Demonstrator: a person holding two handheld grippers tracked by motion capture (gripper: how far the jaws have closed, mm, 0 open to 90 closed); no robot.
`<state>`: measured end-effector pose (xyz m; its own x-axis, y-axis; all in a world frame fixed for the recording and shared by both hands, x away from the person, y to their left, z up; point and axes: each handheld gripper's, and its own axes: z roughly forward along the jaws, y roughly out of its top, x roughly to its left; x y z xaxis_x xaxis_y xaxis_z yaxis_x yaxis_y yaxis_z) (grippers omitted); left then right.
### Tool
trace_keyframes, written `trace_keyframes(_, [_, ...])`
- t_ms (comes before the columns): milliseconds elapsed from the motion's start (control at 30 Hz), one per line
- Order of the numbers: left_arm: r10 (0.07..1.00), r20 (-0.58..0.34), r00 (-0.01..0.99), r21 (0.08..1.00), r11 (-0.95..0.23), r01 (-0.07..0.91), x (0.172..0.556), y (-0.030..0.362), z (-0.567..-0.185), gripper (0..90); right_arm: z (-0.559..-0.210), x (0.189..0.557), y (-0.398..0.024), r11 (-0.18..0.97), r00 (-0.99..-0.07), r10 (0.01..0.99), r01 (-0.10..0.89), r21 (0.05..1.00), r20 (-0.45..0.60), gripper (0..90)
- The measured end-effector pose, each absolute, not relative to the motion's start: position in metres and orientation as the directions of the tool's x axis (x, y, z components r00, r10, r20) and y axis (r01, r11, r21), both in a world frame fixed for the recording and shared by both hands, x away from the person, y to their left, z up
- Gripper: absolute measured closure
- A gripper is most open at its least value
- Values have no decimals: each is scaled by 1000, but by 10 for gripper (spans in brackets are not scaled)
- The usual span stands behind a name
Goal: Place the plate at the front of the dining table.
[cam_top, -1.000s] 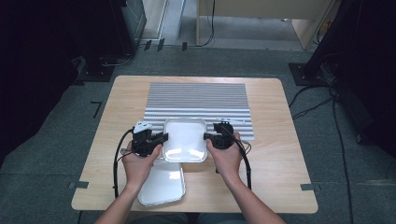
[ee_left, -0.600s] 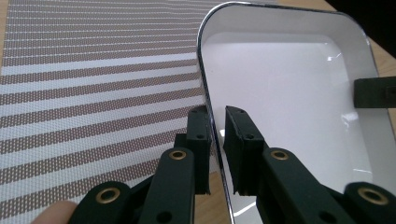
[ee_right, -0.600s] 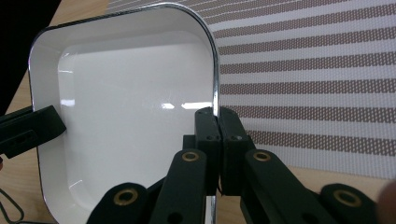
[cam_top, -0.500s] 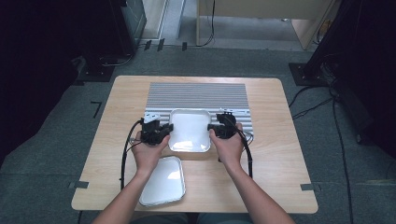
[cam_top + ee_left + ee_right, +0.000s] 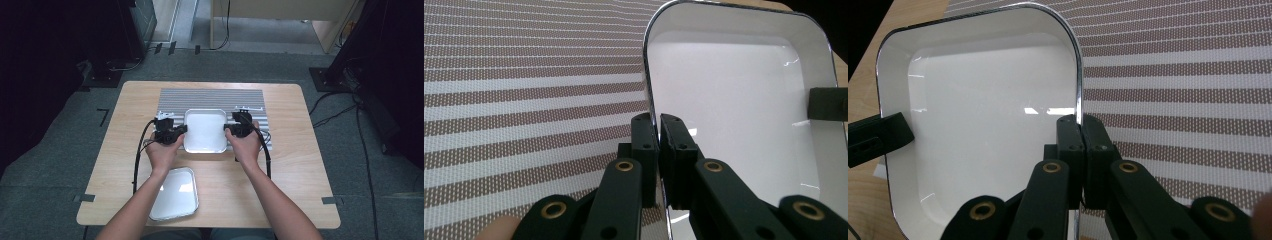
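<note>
A white rectangular tray with a dark rim is held between both grippers over the striped mat. My left gripper grips the tray's left rim. In the left gripper view its jaws pinch the rim of the tray and have just been closing tighter on it. My right gripper holds the opposite rim. In the right gripper view its jaws are shut on the edge of the tray. Each gripper's view shows the other's jaw tip at the far rim.
A second white tray lies on the wooden table near the front edge, under the left forearm. The striped mat covers the table's middle and back. Cables trail from both grippers toward the person.
Both hands have carried the held tray away from the person, from above the front tray to over the striped mat. The front tray now lies uncovered.
</note>
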<state>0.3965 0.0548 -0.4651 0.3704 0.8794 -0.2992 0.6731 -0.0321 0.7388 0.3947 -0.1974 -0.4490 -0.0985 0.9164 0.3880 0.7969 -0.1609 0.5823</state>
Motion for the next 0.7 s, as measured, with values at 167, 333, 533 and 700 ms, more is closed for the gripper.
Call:
trace_keyframes(167, [874,-346,341,711,8,703,410,53,-471,874,-450,409,-199,-139,-104,926,800,583,363,900])
trace_keyframes(333, [873,-352,338,693,0,721,425,47,-474,877,-453,422,-203,-129,-103,930,807,576,353,900])
trace_keyframes(533, [880,-343,330,687,-5,727,441,41,-470,882,-455,436,-210,-150,-90,922,812,563,376,899])
trace_keyframes(700, [882,-338,329,686,-9,728,454,38,-469,887,-455,447,-212,-158,-85,922,810,565,378,899])
